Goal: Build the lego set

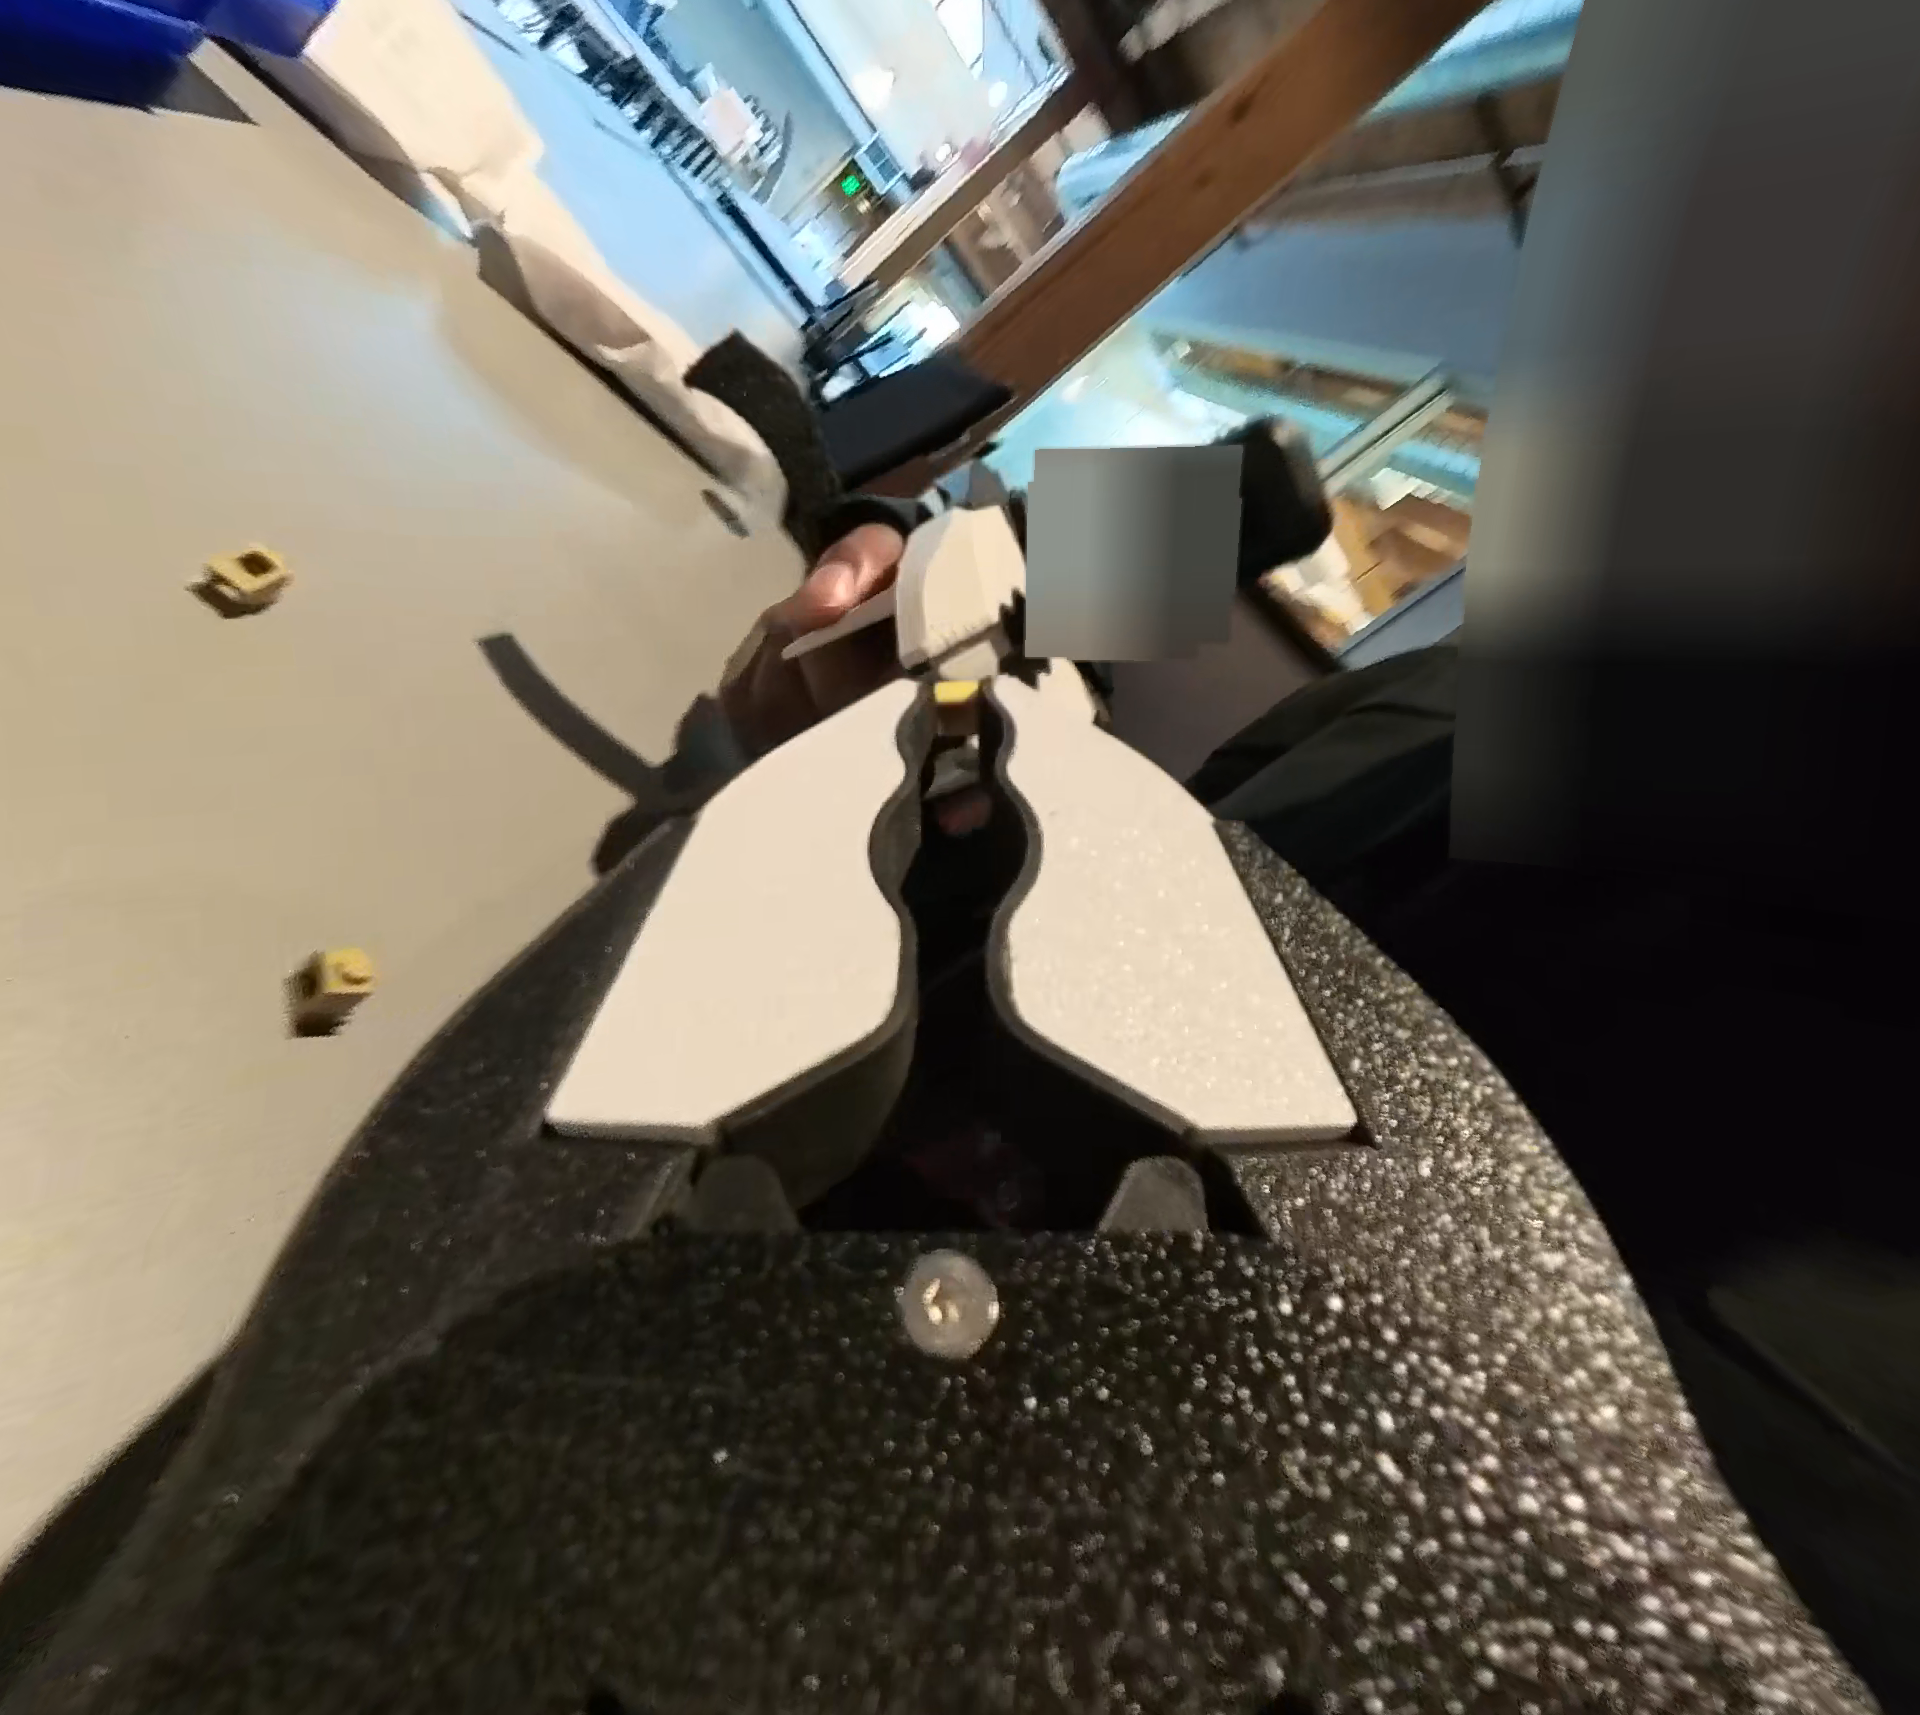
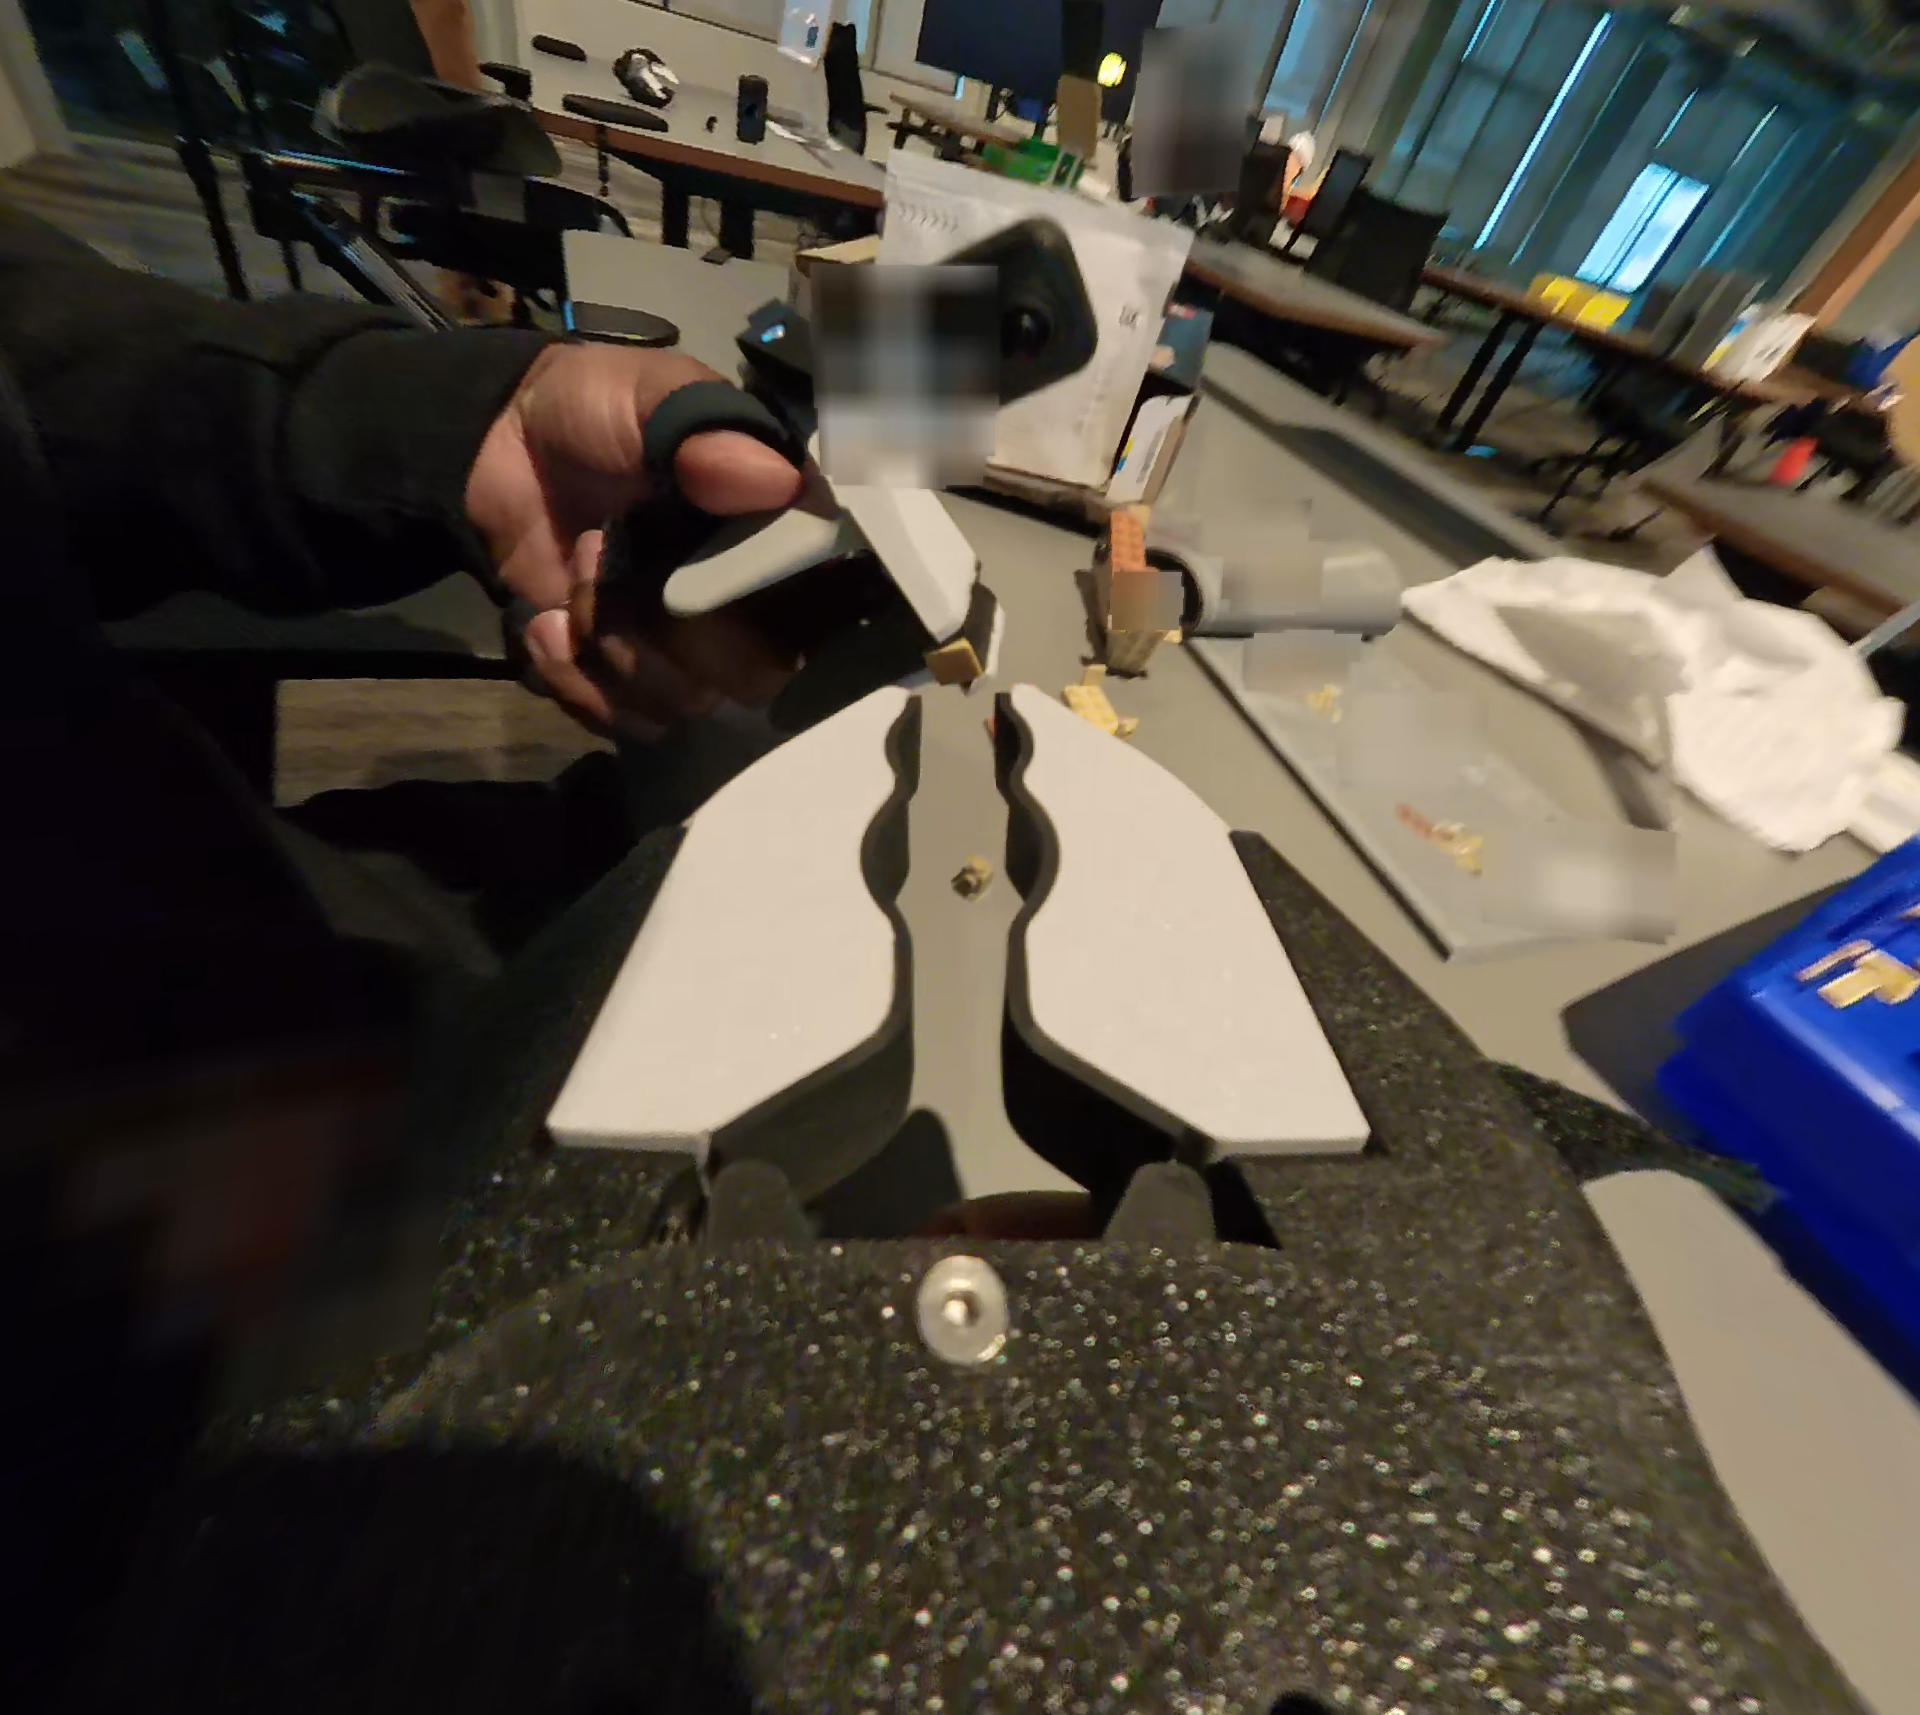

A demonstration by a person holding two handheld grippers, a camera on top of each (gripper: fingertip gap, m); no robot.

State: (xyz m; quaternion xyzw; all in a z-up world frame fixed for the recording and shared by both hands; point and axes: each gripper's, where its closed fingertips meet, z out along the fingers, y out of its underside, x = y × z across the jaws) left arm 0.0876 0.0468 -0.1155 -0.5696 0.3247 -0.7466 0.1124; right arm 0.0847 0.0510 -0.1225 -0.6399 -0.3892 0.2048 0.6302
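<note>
My left tool (image 1: 956,709) pinches a small tan brick (image 1: 953,692) while my right tool (image 2: 958,709) stands released just near it, so a careless push can knock the brick out onto the counter (image 2: 1299,792).

Your left gripper (image 1: 954,709) covers most of the tan brick (image 1: 952,693) in its jaws, so its shape cannot be told. The blue bin (image 2: 1808,1031) is cut off by the right wrist view's edge (its small tan contents are blurred). Loose pieces (image 2: 1439,832) across the desk (image 2: 1299,844) are too small to identify.

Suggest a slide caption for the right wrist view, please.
Left gripper presents a tan brick to the open right gripper.
</note>
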